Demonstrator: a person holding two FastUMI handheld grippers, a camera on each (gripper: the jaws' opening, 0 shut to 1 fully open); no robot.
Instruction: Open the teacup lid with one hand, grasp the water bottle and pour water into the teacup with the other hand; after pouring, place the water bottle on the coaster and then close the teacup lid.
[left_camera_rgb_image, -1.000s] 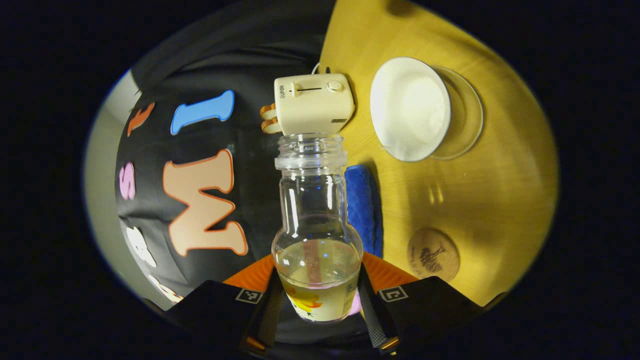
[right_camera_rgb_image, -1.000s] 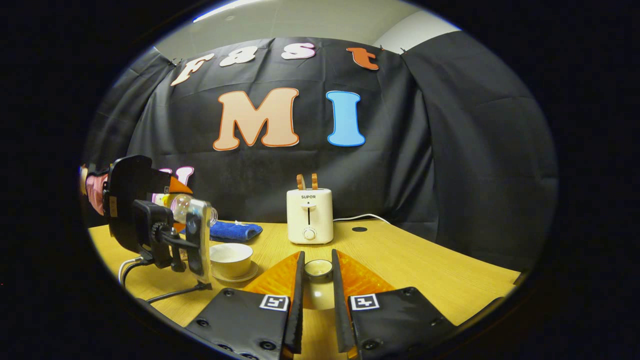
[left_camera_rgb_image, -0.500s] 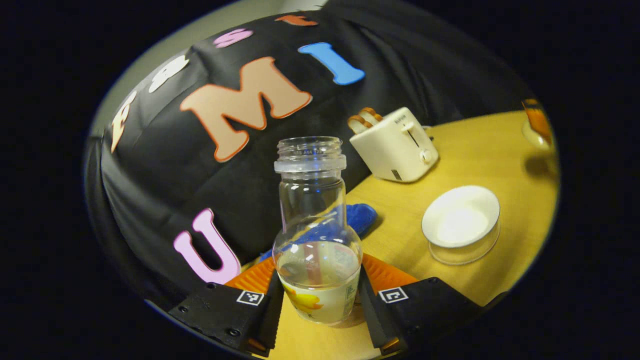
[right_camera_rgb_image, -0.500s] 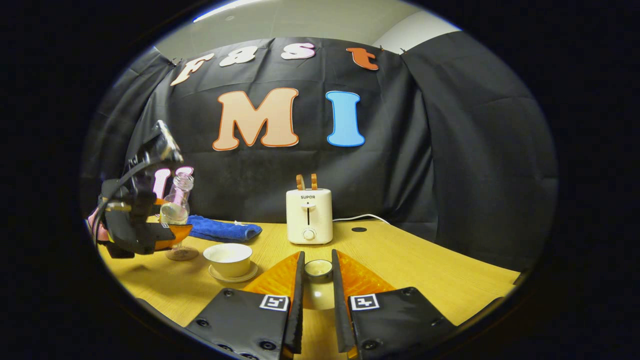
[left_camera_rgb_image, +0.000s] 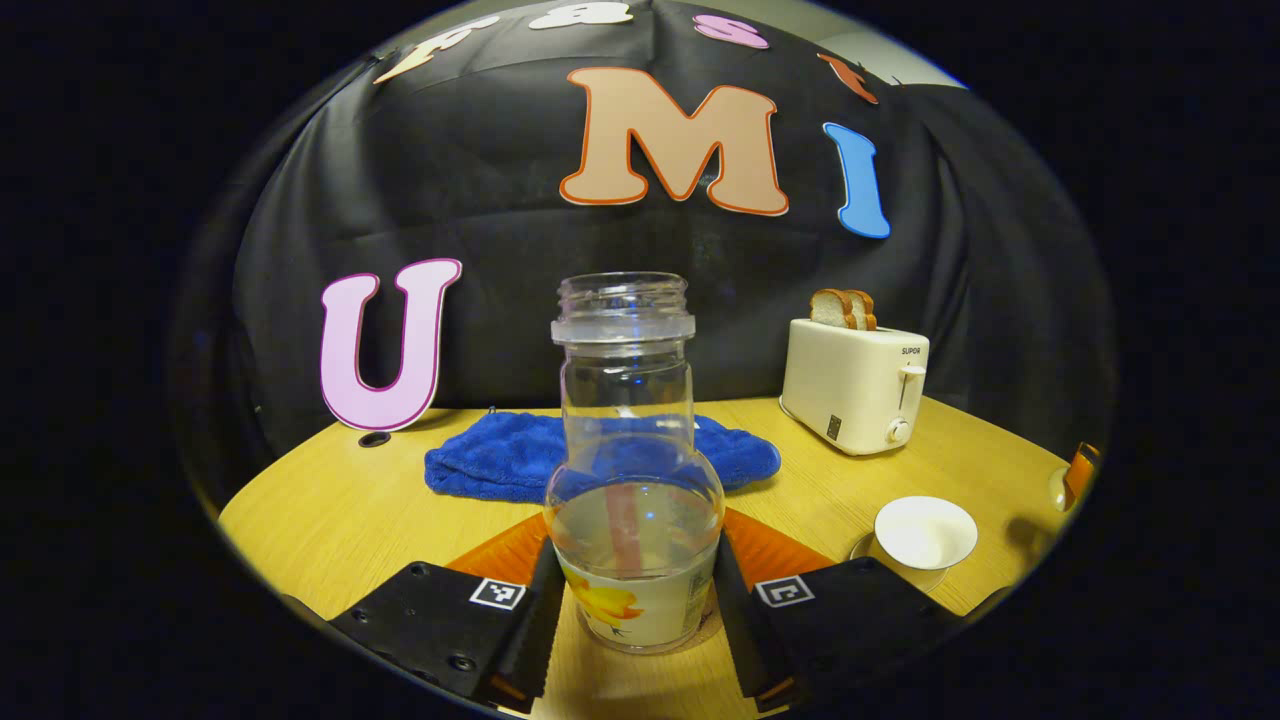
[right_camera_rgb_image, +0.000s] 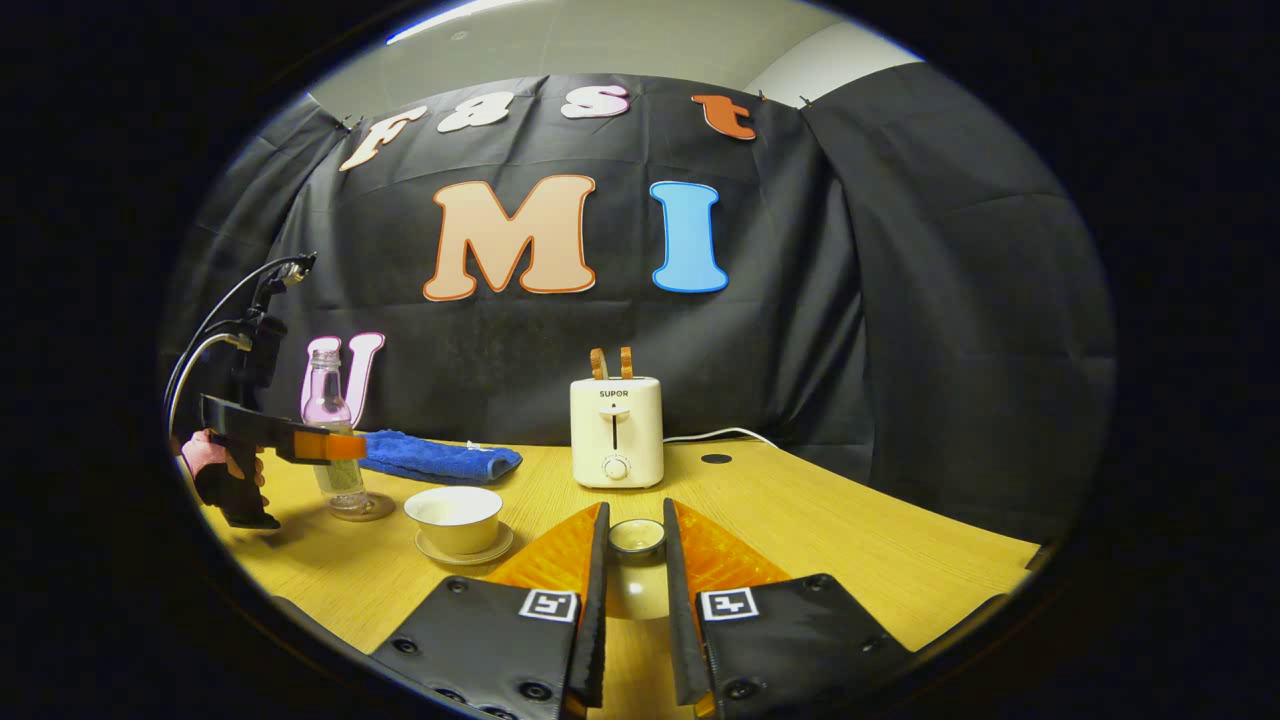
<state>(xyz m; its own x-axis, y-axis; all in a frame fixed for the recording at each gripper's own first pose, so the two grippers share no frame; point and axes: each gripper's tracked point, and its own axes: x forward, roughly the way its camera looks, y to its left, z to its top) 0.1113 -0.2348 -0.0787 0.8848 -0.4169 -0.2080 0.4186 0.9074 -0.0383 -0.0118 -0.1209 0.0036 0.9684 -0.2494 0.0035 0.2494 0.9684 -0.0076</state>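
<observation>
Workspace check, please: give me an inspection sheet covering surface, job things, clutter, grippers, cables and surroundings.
Surface: wooden table.
Job's things: water bottle upright, part full, on the coaster; teacup uncovered on its saucer; teacup lid off.
Clutter: blue towel; toaster with bread.
Grippers: left gripper shut on the water bottle; right gripper shut on the teacup lid.
Cables: toaster cord; wires on the left gripper.
Surroundings: black cloth wall.

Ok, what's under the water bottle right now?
The water bottle stands upright on the round coaster, whose edge shows around its base in the right gripper view. The left claw grips its lower body. The coaster's middle is covered by the bottle.
</observation>
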